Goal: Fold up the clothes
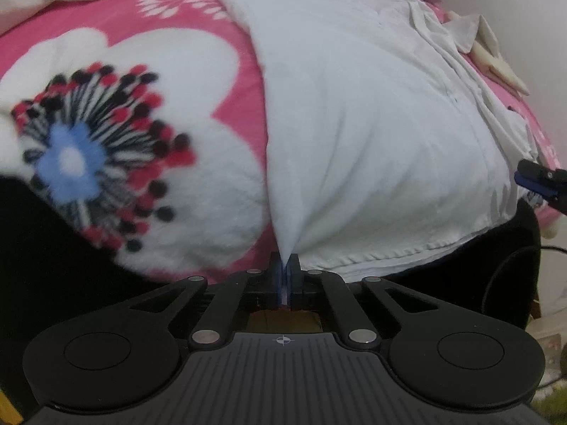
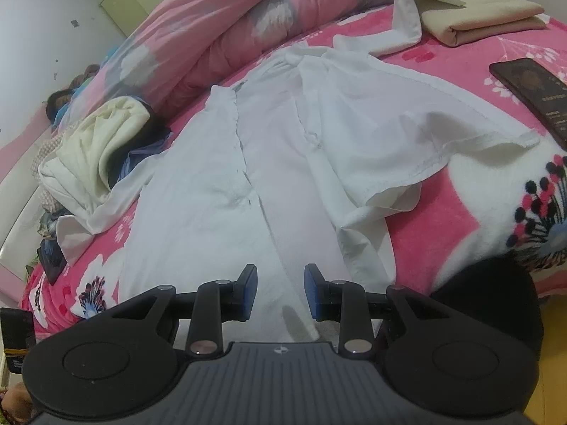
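Observation:
A white button-up shirt (image 1: 372,124) lies spread on a pink flowered blanket (image 1: 230,53). My left gripper (image 1: 285,265) is shut on the shirt's near hem corner, and the cloth rises in a pinched peak from between the blue pads. One of the right gripper's fingers (image 1: 531,177) shows at that view's right edge, by the shirt's other side. In the right wrist view the shirt (image 2: 269,148) lies front up with one short sleeve (image 2: 425,148) flared to the right. My right gripper (image 2: 281,290) stands open just over the hem, with only flat fabric showing in the gap.
A folded beige cloth (image 2: 482,17) and a dark flat booklet or phone (image 2: 531,88) lie at the far right of the bed. A heap of cream and dark clothes (image 2: 99,141) sits at the left, with a rolled pink duvet (image 2: 230,17) behind. Something dark (image 2: 496,301) borders the bed's near edge.

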A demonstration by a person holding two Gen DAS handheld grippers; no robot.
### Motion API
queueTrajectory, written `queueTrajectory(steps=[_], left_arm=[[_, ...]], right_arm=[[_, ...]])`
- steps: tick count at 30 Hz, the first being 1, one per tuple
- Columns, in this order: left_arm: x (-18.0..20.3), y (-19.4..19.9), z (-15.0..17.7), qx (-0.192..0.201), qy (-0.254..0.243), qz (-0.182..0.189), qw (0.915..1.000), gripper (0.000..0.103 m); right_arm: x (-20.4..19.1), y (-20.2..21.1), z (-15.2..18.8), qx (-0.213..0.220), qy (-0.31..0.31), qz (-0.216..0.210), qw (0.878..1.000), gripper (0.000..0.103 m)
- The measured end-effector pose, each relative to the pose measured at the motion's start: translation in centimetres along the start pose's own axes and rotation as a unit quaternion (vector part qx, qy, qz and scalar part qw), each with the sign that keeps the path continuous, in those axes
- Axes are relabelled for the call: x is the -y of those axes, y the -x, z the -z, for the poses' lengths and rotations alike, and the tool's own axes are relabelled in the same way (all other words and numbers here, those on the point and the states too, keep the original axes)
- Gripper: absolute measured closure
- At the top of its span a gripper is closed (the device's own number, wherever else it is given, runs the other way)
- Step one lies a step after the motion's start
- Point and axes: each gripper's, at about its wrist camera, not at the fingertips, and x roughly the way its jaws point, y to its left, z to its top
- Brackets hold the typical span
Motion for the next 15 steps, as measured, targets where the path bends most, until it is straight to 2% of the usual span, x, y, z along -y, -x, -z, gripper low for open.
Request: queueTrajectory(steps=[2, 5, 8, 9, 15], left_arm=[[-0.4, 0.2, 0.4, 0.003, 0.0, -0.005, 1.0, 0.101], [-0.7, 0.5, 0.6, 0.011, 0.007, 0.01, 0.9999, 0.098], [-0.5, 0.9, 0.7, 0.024, -0.009, 0.019, 0.9995, 0.07], [-0.4, 1.0, 0.7, 0.03, -0.017, 0.019, 0.9992, 0.065], [0.1, 0.0, 0.6, 0.031, -0.04, 0.012, 0.9987, 0.065]], right_arm=[[0.0, 0.0, 0.1, 0.001, 0.0, -0.001, 1.0, 0.072], [-0.1, 0.1, 0.1, 0.002, 0.001, 0.0, 1.0, 0.072], [0.0, 0.3, 0.1, 0.004, 0.005, 0.003, 1.0, 0.072], [0.0, 0.4, 0.1, 0.005, 0.007, 0.005, 1.0, 0.072], [-0.3, 1.1, -0.2, 0.013, 0.031, 0.009, 0.999, 0.072]])
